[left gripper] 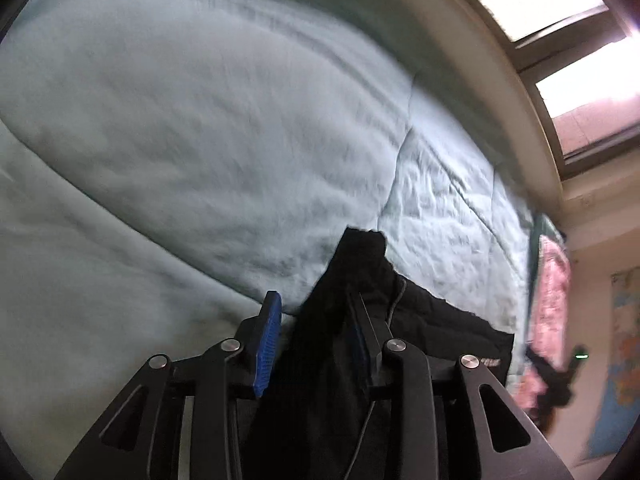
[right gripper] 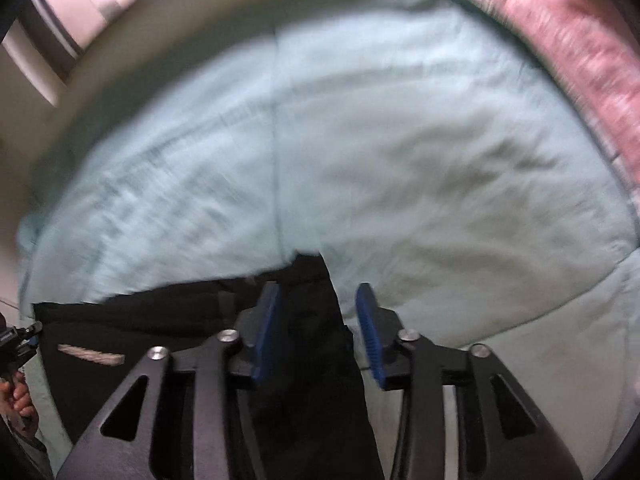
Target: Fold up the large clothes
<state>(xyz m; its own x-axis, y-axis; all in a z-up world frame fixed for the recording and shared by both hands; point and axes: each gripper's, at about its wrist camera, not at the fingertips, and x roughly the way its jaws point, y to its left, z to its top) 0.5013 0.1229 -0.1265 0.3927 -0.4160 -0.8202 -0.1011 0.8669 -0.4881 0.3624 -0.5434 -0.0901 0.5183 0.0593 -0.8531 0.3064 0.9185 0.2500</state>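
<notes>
- Two grippers each have a bunched part of one black garment [left gripper: 432, 320] between their blue pads, above a pale green quilt [left gripper: 200, 120] spread over a bed.
- Left gripper [left gripper: 316, 320]: a thick fold of the dark cloth runs up between the pads and pokes out past the tips. A gap shows between the left pad and the cloth, so I cannot tell whether the jaws truly clamp it or merely straddle it.
- Right gripper [right gripper: 320, 316]: the same holds here; the cloth lies against the left pad, while the right pad stands clear of it, so the grip cannot be judged.
- Location: the garment stretches between the two tools, its free part draped low over the quilt. A small pale label [right gripper: 91, 354] shows on it in the right wrist view.
- Orientation: its long axis appears to run sideways from one gripper to the other, though most of its length is hidden below both cameras.
- Step, as I judge it: carrying or spreading the garment over the bed before a fold.
- Next move likely calls for keeping both ends level and taut, then lowering the cloth flat onto the quilt, clear of the pink fabric [right gripper: 568, 52] at the bed's edge.
</notes>
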